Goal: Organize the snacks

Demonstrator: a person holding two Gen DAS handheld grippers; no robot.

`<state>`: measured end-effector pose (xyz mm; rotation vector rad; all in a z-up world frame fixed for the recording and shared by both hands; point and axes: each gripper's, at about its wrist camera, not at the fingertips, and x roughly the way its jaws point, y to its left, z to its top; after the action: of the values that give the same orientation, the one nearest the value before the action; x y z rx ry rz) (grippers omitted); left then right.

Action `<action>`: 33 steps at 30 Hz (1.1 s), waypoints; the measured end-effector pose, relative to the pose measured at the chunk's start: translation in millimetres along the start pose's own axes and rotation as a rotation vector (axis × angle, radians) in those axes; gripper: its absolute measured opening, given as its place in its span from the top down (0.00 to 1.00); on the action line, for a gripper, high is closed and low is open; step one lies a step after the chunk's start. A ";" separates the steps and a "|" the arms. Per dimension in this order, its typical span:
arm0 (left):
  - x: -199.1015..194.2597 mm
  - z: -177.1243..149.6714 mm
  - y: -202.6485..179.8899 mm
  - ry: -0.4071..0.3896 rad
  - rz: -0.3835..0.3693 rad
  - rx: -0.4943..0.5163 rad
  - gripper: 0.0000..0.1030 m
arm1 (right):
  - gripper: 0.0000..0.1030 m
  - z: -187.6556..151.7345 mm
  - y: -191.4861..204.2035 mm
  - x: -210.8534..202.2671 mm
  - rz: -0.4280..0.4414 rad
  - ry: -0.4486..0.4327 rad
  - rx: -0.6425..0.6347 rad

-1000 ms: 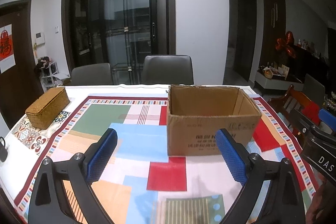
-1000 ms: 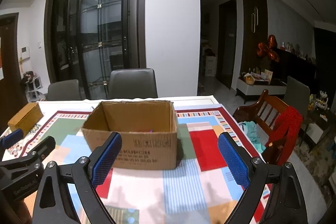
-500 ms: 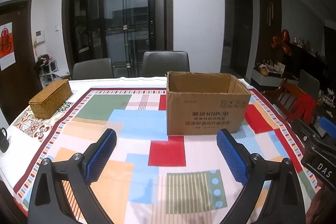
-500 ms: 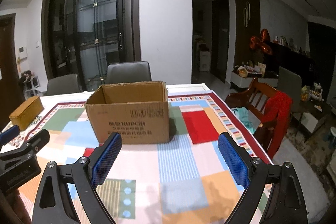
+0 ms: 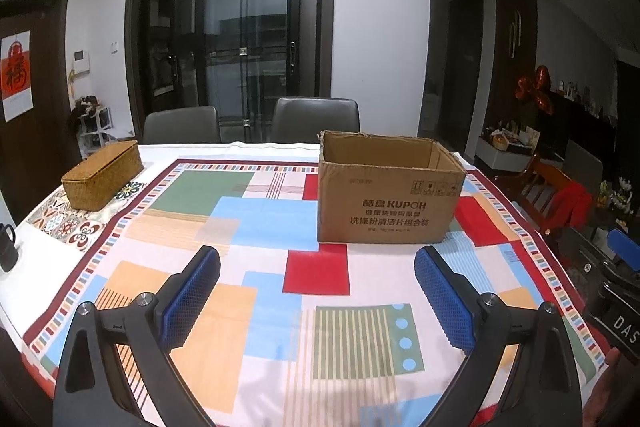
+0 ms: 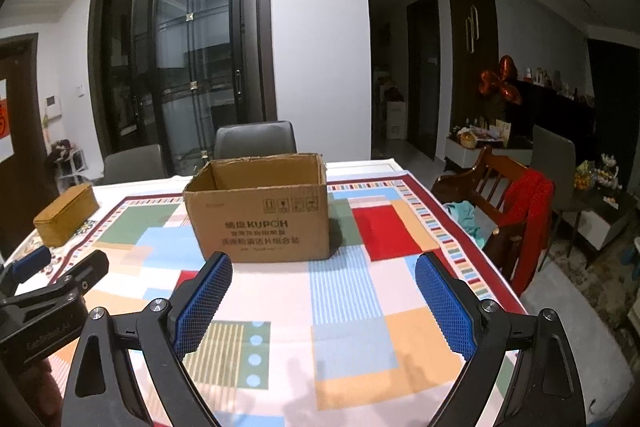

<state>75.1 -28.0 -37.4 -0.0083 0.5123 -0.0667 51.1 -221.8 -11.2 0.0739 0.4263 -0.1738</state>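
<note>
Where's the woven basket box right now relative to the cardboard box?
The woven basket box sits at the table's far left edge, well left of the open cardboard box and apart from it; in the right wrist view it appears at the left too.

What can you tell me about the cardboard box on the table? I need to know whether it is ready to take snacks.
The cardboard box is plain brown corrugated board, open at the top, with printed lettering and handling symbols on its near side. It stands upright on the patchwork tablecloth, right of the table's middle, far from the woven basket. Nothing touches it; both grippers hang open short of it. Its floor is hidden from both views, so its contents cannot be told.
</note>
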 end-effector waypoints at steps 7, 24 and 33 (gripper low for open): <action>-15.3 -5.5 -1.8 -0.019 0.007 0.012 0.04 | 0.09 -3.8 -5.5 -15.1 -0.013 -0.004 0.001; -41.8 -9.7 3.3 -0.045 0.012 0.024 0.02 | 0.09 -1.7 -8.4 -38.9 -0.026 -0.040 -0.012; -44.8 -8.0 4.9 -0.046 0.016 0.025 0.02 | 0.09 -1.4 -9.4 -40.8 -0.032 -0.047 -0.015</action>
<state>32.5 -20.1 -22.5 0.0183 0.4658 -0.0569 12.3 -224.7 4.2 0.0485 0.3819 -0.2038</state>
